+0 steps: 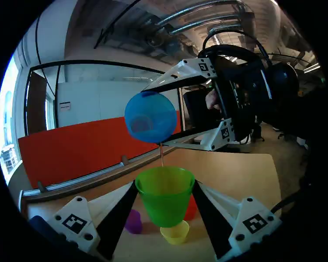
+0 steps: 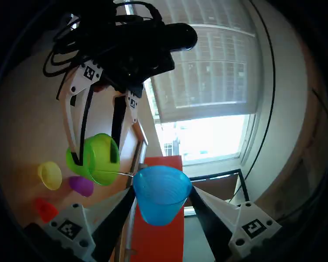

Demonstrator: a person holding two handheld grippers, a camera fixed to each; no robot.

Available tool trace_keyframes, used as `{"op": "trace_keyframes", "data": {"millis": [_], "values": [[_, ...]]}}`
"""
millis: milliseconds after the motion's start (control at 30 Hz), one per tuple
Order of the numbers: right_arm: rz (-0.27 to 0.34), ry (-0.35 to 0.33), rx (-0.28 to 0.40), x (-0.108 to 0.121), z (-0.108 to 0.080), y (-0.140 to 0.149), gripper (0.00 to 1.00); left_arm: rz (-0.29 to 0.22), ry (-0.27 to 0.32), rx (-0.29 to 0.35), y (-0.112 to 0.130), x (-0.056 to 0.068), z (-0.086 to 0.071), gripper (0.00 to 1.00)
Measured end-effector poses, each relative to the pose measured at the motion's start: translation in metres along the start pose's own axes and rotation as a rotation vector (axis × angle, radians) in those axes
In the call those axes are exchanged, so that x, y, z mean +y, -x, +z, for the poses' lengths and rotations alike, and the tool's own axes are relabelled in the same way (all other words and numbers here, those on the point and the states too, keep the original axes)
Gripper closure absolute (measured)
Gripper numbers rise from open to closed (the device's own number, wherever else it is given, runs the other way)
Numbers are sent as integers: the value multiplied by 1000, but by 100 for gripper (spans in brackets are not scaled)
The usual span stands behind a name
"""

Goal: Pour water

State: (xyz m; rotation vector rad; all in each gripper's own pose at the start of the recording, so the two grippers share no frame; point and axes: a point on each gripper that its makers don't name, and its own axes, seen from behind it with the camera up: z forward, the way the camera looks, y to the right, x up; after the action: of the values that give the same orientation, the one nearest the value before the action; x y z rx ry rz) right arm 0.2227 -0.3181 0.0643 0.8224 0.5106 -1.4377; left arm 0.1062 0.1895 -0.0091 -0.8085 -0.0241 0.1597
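1. Wooden tabletop (image 1: pixel 247 170) lies below us, with an orange partition (image 1: pixel 76 148) behind it.
2. We hold the blue cup (image 1: pixel 151 117) tipped on its side above the green cup (image 1: pixel 165 198). A thin stream of water (image 1: pixel 162 155) runs from its lip into the green mouth.
3. Our right gripper (image 2: pixel 161 192) is clamped on the blue cup's wall, and our left gripper (image 1: pixel 164 187) is clamped on the upright green cup.
4. To pour well, we judge, we should tilt gently, centre the lip over the green mouth, and hold that cup level.
5. Small yellow (image 1: pixel 175 231), purple (image 1: pixel 133 222) and red (image 1: pixel 191 209) cups stand beneath; a stray stream would wet them.
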Motion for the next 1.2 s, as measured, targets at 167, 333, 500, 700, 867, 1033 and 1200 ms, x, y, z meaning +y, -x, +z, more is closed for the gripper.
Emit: {"op": "trace_keyframes", "data": {"millis": [167,333,500,700,867,1033,1200], "values": [[-7,2,-1,1,0,0,8,-1,-3,0,0,-1,-1,12],[-10,5,-2,1,0,0,8,-1,-2,1,0,0,-1,12],[-13,10,-4,2,0,0,8,1,0,0,1,1,-1,12],[-22,13,-8,2,0,1,8,1,1,0,1,1,0,12],[-26,16,-8,3,0,2,8,1,0,1,1,1,0,12],[-33,18,-7,4,1,1,8,2,1,1,0,1,0,12],[-42,21,-6,4,1,0,9,3,0,3,0,1,0,12]]}}
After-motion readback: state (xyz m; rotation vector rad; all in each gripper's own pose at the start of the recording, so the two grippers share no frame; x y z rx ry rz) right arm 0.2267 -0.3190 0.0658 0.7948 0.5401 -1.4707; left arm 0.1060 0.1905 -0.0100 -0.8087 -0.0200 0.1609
